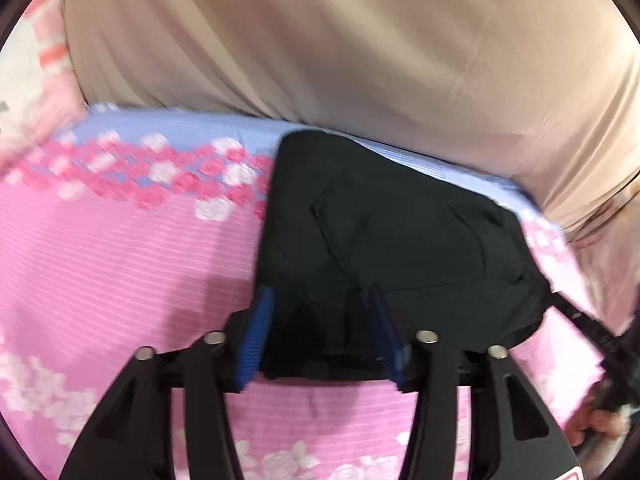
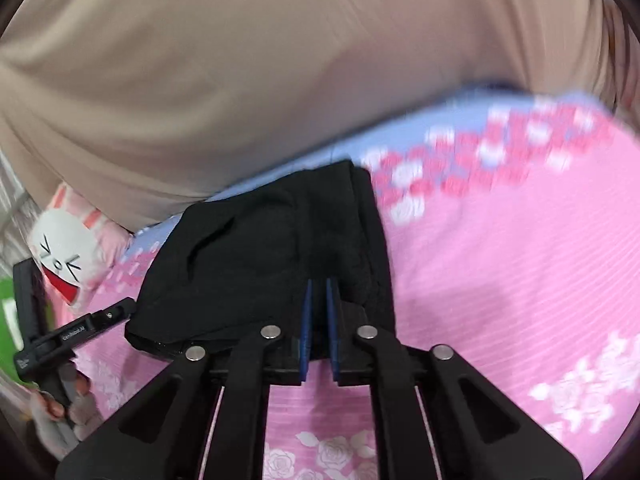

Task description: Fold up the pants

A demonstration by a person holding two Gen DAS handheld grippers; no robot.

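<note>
- Surface: pink rose-print bedsheet [image 1: 100, 248]; beige curtain [image 1: 320, 40] behind.
- Folded black pants [image 1: 384, 240] lie near the sheet's far edge.
- Left gripper [image 1: 322, 332]: wide open, straddling the pants' edge.
- Right gripper [image 2: 319, 328]: nearly closed, pinching black fabric.

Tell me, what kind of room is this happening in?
Most likely a bedroom at home. The black pants lie on a pink flowered bedsheet, a cartoon rabbit pillow sits at the bed's edge, and a beige curtain hangs behind it.

Both wrist views low, close, facing curtain [image 1: 360, 40]; share pants [image 1: 384, 240] on bedsheet [image 1: 120, 260].
</note>
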